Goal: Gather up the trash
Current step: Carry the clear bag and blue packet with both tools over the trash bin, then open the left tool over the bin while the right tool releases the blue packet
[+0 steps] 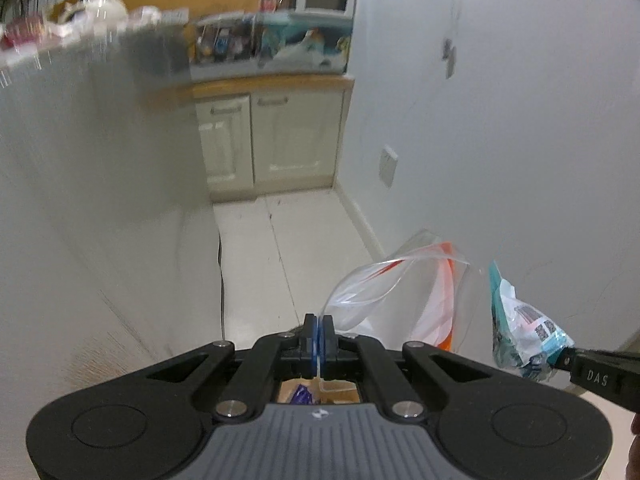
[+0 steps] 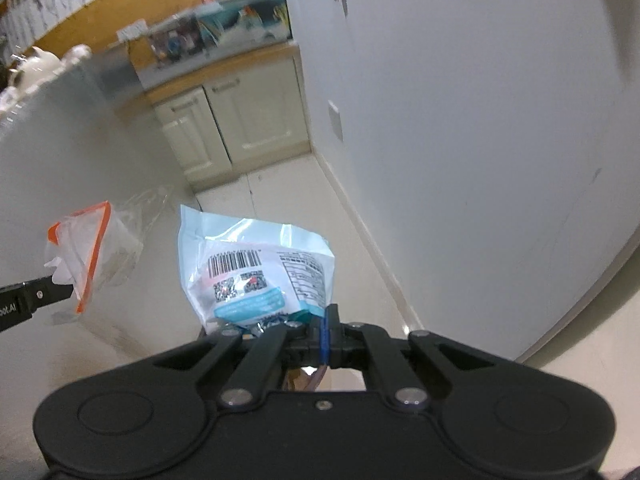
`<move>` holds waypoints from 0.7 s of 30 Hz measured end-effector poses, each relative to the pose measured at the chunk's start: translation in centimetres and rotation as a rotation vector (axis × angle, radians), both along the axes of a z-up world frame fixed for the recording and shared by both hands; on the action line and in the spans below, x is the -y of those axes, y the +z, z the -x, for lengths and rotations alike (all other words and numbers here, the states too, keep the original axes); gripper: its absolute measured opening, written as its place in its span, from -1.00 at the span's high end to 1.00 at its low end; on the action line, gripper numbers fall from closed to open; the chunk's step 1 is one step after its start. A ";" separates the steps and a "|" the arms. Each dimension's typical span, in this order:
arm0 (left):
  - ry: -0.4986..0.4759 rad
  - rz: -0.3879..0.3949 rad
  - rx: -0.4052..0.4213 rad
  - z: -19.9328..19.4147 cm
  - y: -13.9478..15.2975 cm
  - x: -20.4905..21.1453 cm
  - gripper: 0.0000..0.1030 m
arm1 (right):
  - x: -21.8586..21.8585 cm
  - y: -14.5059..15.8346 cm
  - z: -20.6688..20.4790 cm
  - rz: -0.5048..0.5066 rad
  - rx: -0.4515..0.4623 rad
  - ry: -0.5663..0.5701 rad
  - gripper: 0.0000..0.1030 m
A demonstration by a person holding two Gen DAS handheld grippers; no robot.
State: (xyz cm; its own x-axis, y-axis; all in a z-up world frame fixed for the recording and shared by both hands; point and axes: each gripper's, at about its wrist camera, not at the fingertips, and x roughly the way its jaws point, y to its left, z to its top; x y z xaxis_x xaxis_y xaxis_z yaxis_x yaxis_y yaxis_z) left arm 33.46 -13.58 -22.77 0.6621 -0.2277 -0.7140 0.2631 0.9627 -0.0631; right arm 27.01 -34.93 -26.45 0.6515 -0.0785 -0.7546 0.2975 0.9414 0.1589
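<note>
Crinkled glossy wrapper (image 2: 256,264) beside limp clear orange-edged bag (image 1: 400,292).

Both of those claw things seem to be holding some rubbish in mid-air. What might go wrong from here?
1. The left gripper pinches only a thin edge of the clear orange-trimmed bag. The floppy film could slip out.
2. The right gripper holds the light blue snack packet by one bottom corner, so the packet could swing or drop to the floor.
3. Bag and packet hang close together in the left view; they might brush and snag.
</note>
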 end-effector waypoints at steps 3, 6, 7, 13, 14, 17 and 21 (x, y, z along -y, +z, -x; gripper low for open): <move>0.024 -0.002 -0.050 -1.9 -2.8 -0.1 1.00 | -0.7 -3.1 -2.1 -0.024 -0.047 -0.011 0.99; 0.040 -0.010 -0.095 -3.6 -5.5 -0.4 1.00 | -2.0 -5.8 -4.3 -0.038 -0.098 -0.006 0.99; 0.045 -0.013 -0.108 -4.2 -6.4 -0.4 1.00 | -2.5 -6.8 -5.0 -0.046 -0.117 -0.003 0.99; 0.080 -0.007 -0.168 -6.6 -11.0 -0.7 1.00 | -4.4 -12.0 -8.2 -0.093 -0.203 -0.019 0.99; 0.086 -0.004 -0.178 -6.9 -11.8 -0.7 1.00 | -4.5 -12.7 -8.8 -0.094 -0.216 -0.025 0.99; 0.104 0.010 -0.218 -7.6 -14.3 -0.8 1.00 | -4.6 -15.5 -10.1 -0.108 -0.253 -0.043 0.99; 0.125 0.037 -0.291 -8.6 -17.7 -0.9 1.00 | -3.9 -18.5 -11.7 -0.146 -0.300 -0.076 0.99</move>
State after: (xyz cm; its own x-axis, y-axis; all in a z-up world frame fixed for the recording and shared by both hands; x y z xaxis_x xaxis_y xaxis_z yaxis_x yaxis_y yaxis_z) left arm 42.02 -12.70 -40.45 0.4555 -0.1871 -0.8703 0.1089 0.9820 -0.1541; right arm 38.67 -31.01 -44.95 0.3956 0.0047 -0.9184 0.4196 0.8886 0.1853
